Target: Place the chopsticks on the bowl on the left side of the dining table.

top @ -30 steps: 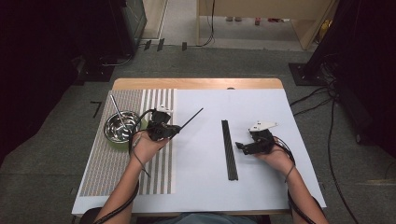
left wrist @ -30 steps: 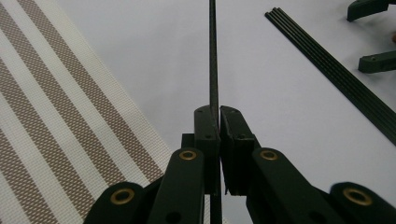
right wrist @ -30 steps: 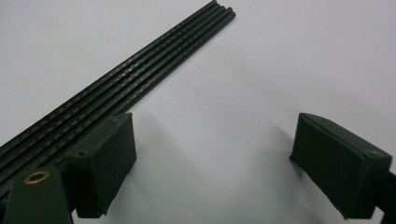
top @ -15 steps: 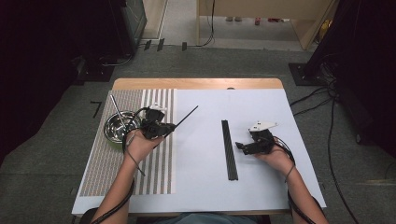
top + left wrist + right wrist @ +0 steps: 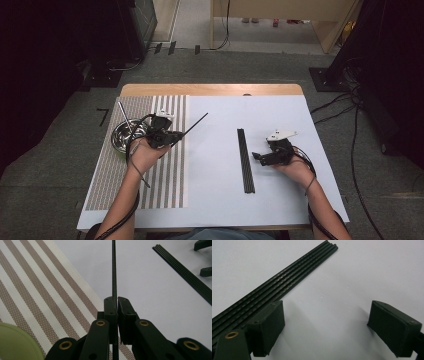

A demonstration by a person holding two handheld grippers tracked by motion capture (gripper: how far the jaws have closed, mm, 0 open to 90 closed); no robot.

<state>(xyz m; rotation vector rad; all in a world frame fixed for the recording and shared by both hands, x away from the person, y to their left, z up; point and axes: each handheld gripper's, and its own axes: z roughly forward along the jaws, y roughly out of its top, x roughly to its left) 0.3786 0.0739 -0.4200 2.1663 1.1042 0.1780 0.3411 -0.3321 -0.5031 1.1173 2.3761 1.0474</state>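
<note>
- The left gripper (image 5: 170,136) sits over the striped mat (image 5: 165,170) at the table's (image 5: 210,90) 9 o'clock side, its jaws pinching one thin black rod (image 5: 192,125).
- In the left gripper view the rod (image 5: 114,270) runs straight up from between the jaws, toward 12 o'clock, and its tail passes down behind them.
- From the high view the rod points toward 2 o'clock, out over the white sheet (image 5: 220,195); its other end trails toward 7 o'clock past the left hand (image 5: 142,155).
- A metal bowl (image 5: 122,136) sits just beside the left gripper at its 9 o'clock, at the mat's edge, with a thin stick (image 5: 125,116) leaning out of it toward 11 o'clock.
- A bundle of black rods (image 5: 245,160) lies flat on the sheet between the two grippers, running 12 to 6 o'clock.
- The right gripper (image 5: 260,157) hangs at the bundle's 3 o'clock side, held by the right hand (image 5: 295,170), jaws spread wide and holding nothing.
- In the right gripper view the bundle (image 5: 287,282) lies just beside the left-hand jaw, while the other jaw stands well apart over bare sheet.
</note>
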